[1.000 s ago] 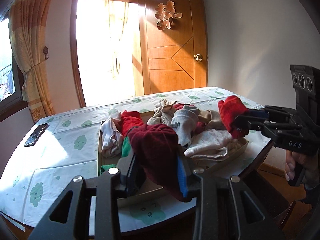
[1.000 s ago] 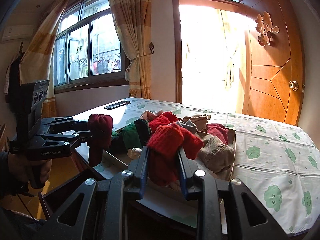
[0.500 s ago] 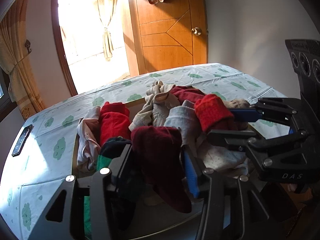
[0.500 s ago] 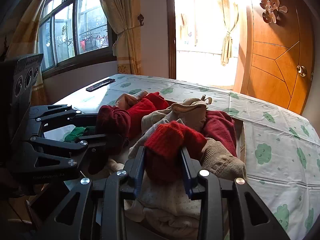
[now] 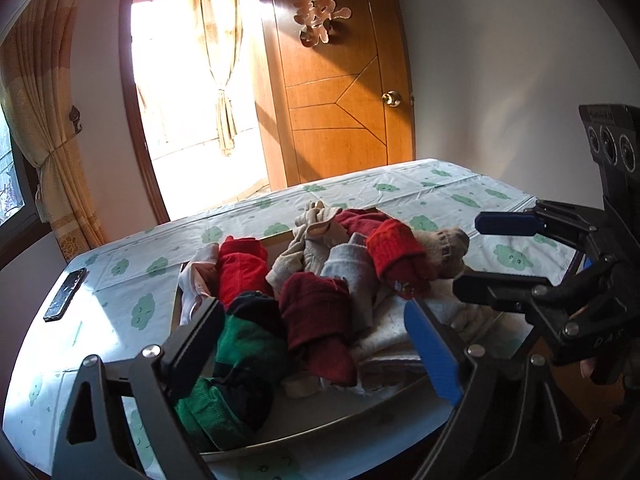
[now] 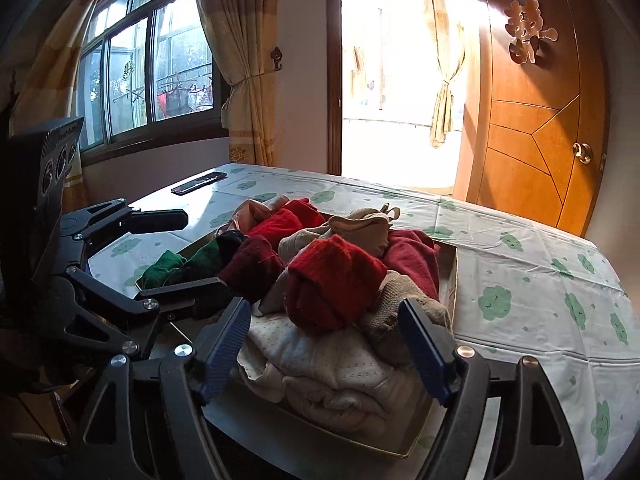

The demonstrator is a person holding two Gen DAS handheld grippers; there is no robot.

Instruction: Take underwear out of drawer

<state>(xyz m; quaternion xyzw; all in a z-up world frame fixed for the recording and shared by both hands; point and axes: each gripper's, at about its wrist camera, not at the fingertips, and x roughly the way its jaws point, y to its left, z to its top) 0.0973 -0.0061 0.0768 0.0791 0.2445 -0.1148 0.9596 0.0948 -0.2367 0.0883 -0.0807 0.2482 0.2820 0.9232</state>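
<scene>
A shallow drawer lies on the table, heaped with folded garments. My left gripper hovers over its near end, its jaws opening. A dark red piece lies loose on the pile between them, and neither pad presses it. My right gripper is opening too, with a bright red knitted piece resting on the cream cloth between its blue pads, untouched. Each gripper shows in the other view, the right gripper and the left gripper, flanking the pile.
A white tablecloth with green clouds covers the table. A dark phone lies near its far left corner. Behind stand a wooden door, a bright doorway and curtains. A green garment sits at the drawer's near left.
A second ago each gripper was shut on a garment held up above the drawer. Both came down onto the pile, spread their jaws and let the dark red and bright red pieces go.
</scene>
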